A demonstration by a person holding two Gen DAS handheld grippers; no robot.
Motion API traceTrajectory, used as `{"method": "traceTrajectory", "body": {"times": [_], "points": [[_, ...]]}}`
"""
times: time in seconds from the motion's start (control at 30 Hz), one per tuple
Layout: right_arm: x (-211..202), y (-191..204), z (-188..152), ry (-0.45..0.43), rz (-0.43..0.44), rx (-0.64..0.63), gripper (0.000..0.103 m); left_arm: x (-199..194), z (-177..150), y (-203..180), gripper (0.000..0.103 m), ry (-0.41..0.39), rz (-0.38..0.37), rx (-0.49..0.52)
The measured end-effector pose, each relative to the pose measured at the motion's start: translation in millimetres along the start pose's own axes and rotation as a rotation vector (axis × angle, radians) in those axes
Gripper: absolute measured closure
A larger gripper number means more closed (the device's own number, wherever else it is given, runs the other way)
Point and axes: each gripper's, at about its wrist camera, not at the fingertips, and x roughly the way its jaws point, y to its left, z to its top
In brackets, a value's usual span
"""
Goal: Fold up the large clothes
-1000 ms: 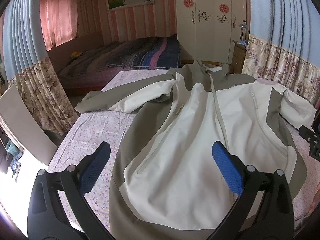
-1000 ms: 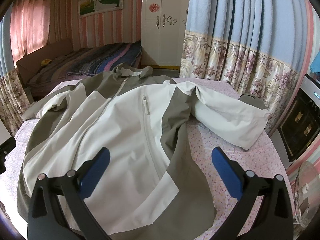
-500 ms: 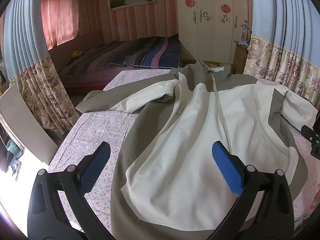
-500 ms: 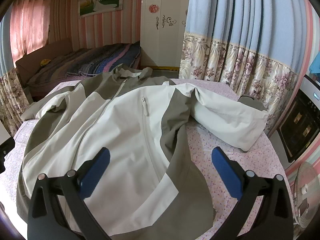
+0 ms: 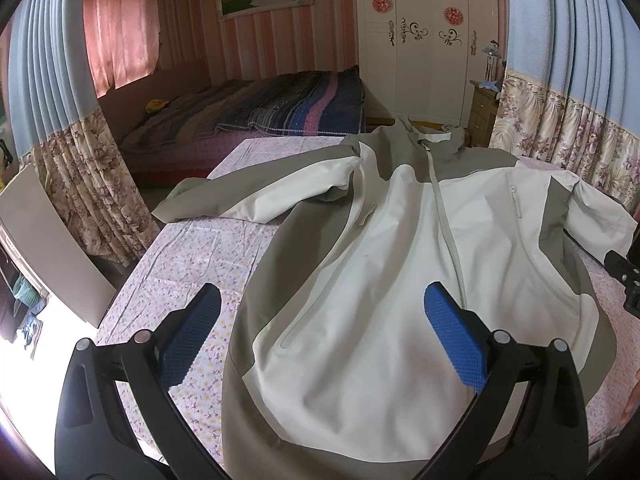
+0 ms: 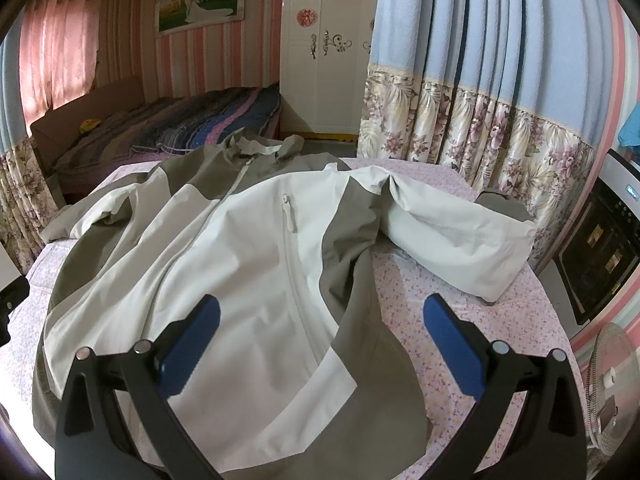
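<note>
Both wide apart, left gripper (image 5: 322,330) and right gripper (image 6: 320,330), holding nothing above jacket (image 5: 400,280); risk pinching only slippery top layer, skewing fold.

My left gripper (image 5: 322,330) has its jaws spread wide, holding nothing. My right gripper (image 6: 320,330) is the same, wide apart and empty.

Left tool (image 5: 322,330), right tool (image 6: 322,330): black frames, blue textured pads, silver pins.

Matt cloth jacket (image 5: 384,280), textured claw pads (image 5: 454,332)
</note>
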Motion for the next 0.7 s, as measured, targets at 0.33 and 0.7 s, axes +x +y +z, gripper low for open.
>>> {"method": "traceTrajectory", "body": {"times": [0.33, 0.7], "points": [[0.4, 0.9, 0.0, 0.001, 0.000, -0.001, 0.001, -0.5, -0.2, -0.7, 0.003, 0.001, 0.002, -0.001], [4.0, 0.3, 0.2, 0.005, -0.004, -0.005, 0.001, 5.5, -2.8, -0.2, 0.003, 0.003, 0.004, 0.004]]}}
